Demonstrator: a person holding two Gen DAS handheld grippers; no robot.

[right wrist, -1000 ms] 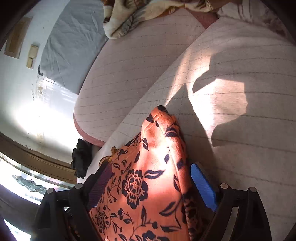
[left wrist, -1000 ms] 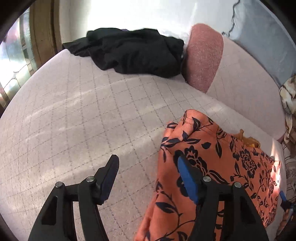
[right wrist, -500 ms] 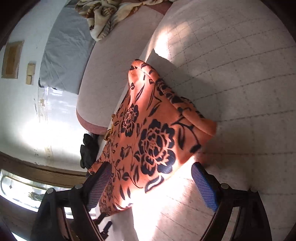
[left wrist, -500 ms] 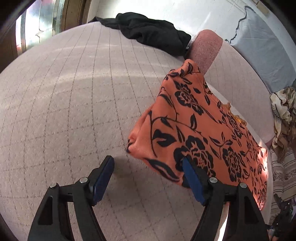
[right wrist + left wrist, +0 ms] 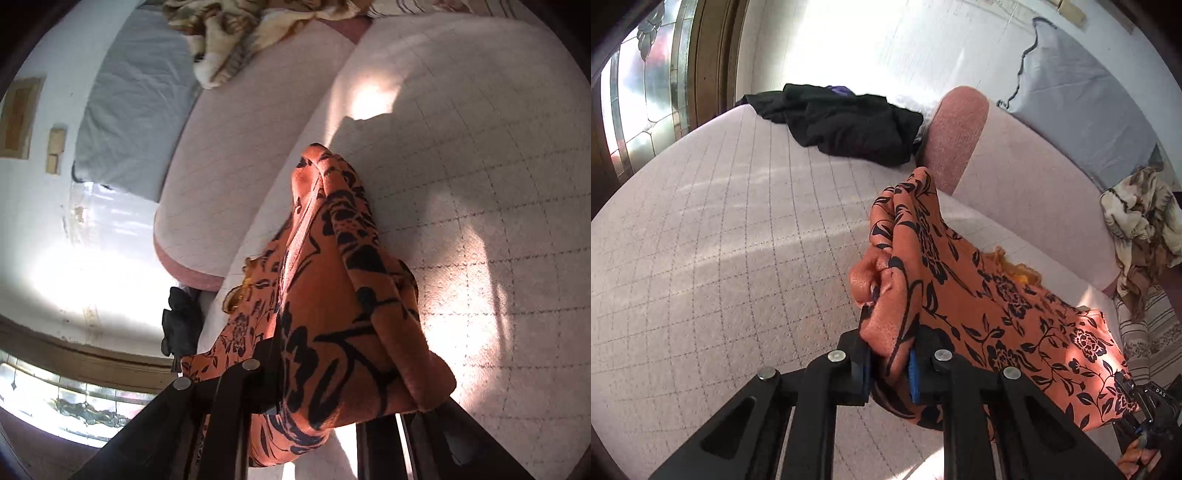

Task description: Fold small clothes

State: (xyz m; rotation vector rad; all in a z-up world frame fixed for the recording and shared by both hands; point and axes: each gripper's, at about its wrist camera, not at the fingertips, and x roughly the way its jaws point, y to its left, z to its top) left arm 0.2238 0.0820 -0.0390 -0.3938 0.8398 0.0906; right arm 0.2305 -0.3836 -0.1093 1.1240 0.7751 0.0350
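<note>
**One small lettering, on the far gripper**

The only readable text is the white letters "DAS" on the black body of the right gripper point(image 5: 1156, 402), seen at the lower right edge of the left wrist view. Any characters beside them are too small to make out. The right wrist view shows no legible writing.

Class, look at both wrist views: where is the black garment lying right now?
In the left wrist view the black garment lies crumpled at the far end of the pale quilted surface, beside the pink bolster; in the right wrist view it shows small at left, near the window frame.
</note>
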